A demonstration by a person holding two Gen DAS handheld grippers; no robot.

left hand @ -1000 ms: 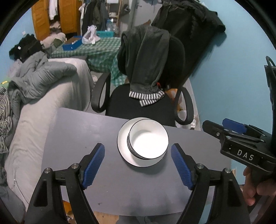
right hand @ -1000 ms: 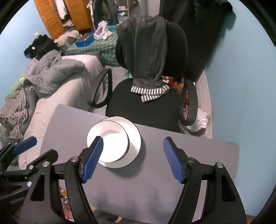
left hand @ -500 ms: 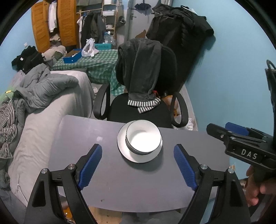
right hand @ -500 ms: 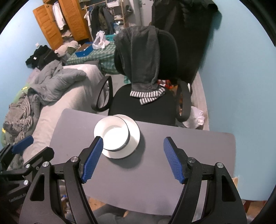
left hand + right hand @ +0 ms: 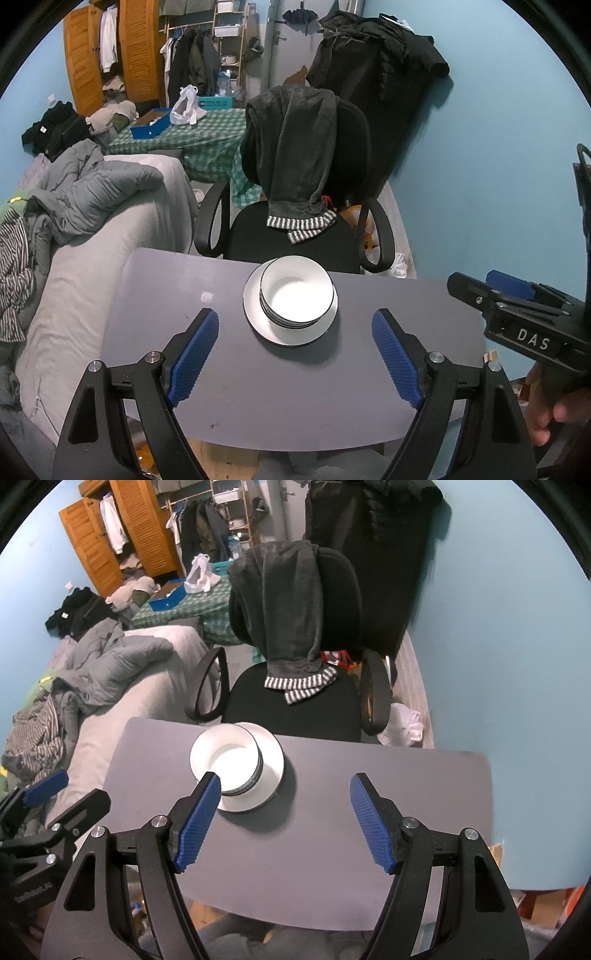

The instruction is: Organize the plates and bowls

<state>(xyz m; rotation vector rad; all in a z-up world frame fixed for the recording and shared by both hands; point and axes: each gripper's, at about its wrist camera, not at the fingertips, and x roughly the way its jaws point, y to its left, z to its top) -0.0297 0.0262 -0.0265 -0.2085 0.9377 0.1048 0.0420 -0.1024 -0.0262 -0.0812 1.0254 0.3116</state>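
Note:
A stack of white bowls with dark rims (image 5: 297, 297) (image 5: 225, 762) sits on a white plate (image 5: 258, 321) (image 5: 273, 764) at the far middle of the grey table (image 5: 295, 387) (image 5: 332, 842). My left gripper (image 5: 295, 332) is open and empty, above the table's near part, with the stack between and beyond its blue pads (image 5: 194, 354). My right gripper (image 5: 286, 795) is open and empty, to the right of the stack; it also shows at the right edge of the left wrist view (image 5: 517, 306).
A black office chair (image 5: 306, 206) draped with a dark garment stands behind the table. A grey sofa (image 5: 92, 240) with clothes lies to the left. A blue wall is at the right. The table's near edge shows below my fingers.
Both grippers have pulled back and up from the stack, so the bowls and plate look smaller and farther. Both stay open. The stack has not moved.

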